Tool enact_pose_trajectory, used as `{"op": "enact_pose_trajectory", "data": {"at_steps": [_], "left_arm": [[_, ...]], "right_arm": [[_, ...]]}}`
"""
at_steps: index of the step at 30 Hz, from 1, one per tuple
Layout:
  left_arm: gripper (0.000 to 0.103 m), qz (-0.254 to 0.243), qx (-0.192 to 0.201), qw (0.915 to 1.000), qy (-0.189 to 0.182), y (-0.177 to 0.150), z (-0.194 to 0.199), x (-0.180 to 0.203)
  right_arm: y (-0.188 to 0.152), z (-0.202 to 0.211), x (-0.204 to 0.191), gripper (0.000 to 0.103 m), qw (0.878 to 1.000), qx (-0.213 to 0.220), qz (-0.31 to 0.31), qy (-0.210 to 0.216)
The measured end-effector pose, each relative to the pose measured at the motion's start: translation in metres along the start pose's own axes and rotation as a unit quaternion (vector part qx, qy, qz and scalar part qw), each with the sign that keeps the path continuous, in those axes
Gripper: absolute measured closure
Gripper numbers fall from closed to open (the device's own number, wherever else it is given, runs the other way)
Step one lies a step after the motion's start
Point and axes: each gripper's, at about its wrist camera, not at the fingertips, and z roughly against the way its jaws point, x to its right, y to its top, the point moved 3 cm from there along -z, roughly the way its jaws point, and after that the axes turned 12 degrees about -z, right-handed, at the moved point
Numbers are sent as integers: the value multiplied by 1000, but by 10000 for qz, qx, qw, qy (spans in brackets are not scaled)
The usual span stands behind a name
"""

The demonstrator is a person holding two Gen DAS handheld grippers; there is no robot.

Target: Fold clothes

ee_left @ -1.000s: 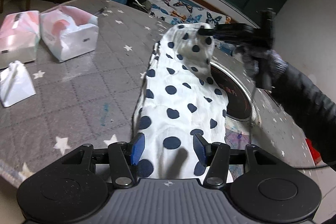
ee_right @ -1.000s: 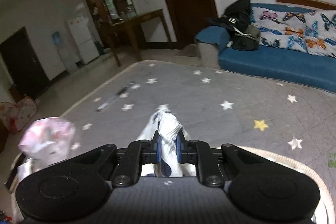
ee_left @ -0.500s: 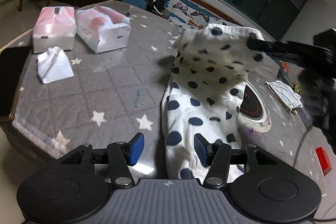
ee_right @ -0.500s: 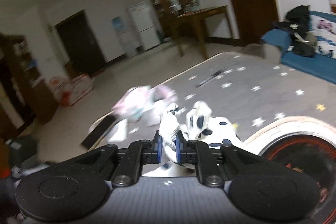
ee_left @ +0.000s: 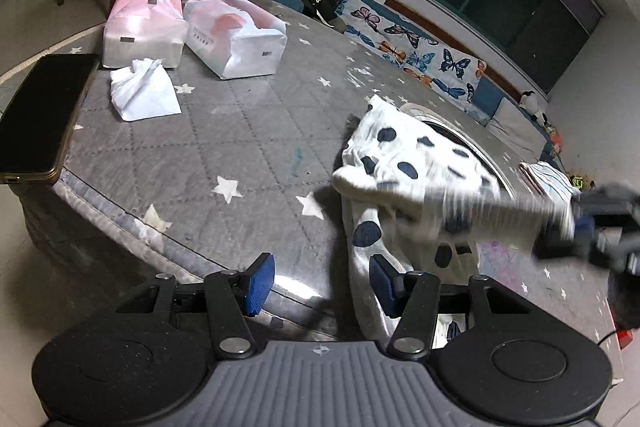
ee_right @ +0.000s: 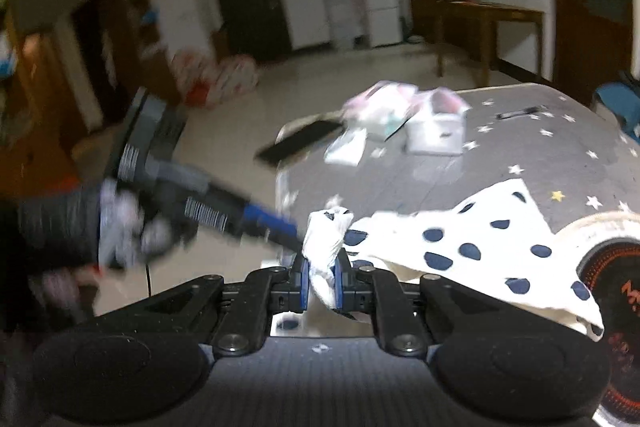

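The grey star-printed desk (ee_left: 240, 131) fills the middle of the left wrist frame, and the white garment with navy dots (ee_left: 404, 163) lies right of centre on it, its near end hanging over the lower edge. The left gripper (ee_left: 322, 281) at the bottom stands wide open, empty — the cloth is just beside its right finger. In the right wrist view the right gripper (ee_right: 322, 281) is clamped on a bunched white corner of the garment.

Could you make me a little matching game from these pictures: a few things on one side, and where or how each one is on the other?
Things:
1. polka-dot garment
2. phone
3. left gripper
4. crumpled tissue

States:
A. open, holding nothing
B. lying dark at the table's corner
C. pinched in the right gripper
D. in front of the pink tissue packs

Pairs: 1-C, 2-B, 3-A, 4-D
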Motion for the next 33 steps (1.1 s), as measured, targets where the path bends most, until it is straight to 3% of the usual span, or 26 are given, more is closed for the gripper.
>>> {"op": "enact_pose_trajectory", "data": {"at_steps": [2,9,11,15,19,20,22,23,26,33], "left_arm": [[47,3,20,10000,-11,0,1,0],[47,-78,-28,9999,-139,-2,-8,7],[47,-80,-26,9999,-126,-2,-10,7],[47,-46,31,10000,-73,-1,-8,2],[47,-3,176,9998,48,2,4,-5],[47,-7,240,9997,69,4,9,-5],[47,-39,372,9993,81,6,19,-4],[47,-63,436,9990,88,8,24,-2],[47,-212,631,9978,-1,14,35,10],[49,-550,594,9961,-363,7,35,35]], "right_arm": [[-9,-1,-8,92,9998,-58,192,-19],[4,9,-9,92,9990,420,72,-149],[7,10,-13,92,9984,534,166,-6],[-15,-8,-25,87,9987,-57,447,223],[-42,-27,-25,84,9967,-642,464,184],[-44,-25,-24,83,9967,-665,414,199],[-40,-17,-22,70,9969,-638,301,358],[-37,-14,-24,55,9968,-610,304,423],[-30,-6,-30,56,9962,-513,379,591],[-6,-34,-19,63,9982,-301,422,-293]]}}
